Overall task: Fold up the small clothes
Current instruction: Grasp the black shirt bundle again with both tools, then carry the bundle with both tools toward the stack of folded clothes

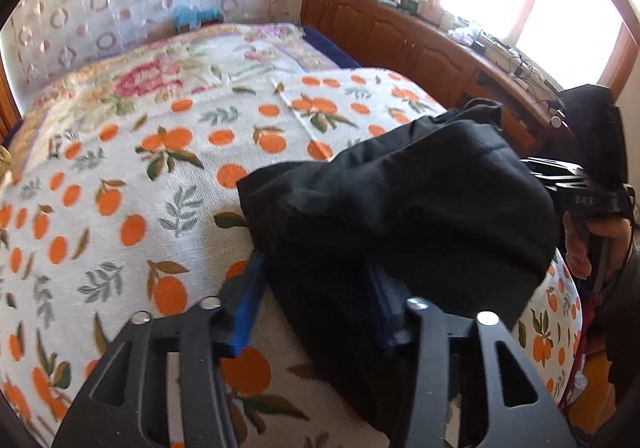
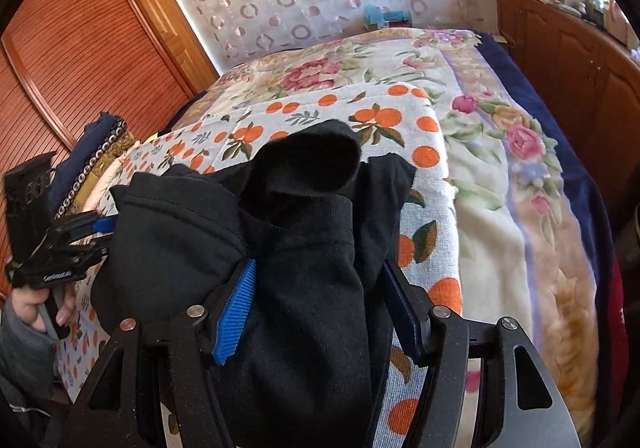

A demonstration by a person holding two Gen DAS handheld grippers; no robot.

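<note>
A black garment (image 1: 404,207) hangs bunched above the orange-print blanket (image 1: 120,175) on the bed. My left gripper (image 1: 316,308) is shut on one side of it, blue pads pressed into the cloth. My right gripper (image 2: 320,296) is shut on the other side of the black garment (image 2: 288,232), its blue pads (image 2: 236,312) squeezing a thick fold. Each gripper shows in the other's view: the right gripper (image 1: 576,191) at the far right, the left gripper (image 2: 72,240) at the far left.
A floral blanket (image 2: 520,167) lies under the orange-print one (image 2: 400,115). A wooden cabinet (image 1: 420,43) with clutter runs along the window. A louvred wardrobe (image 2: 80,59) and a pile of folded cloth (image 2: 100,155) stand at the bed's left.
</note>
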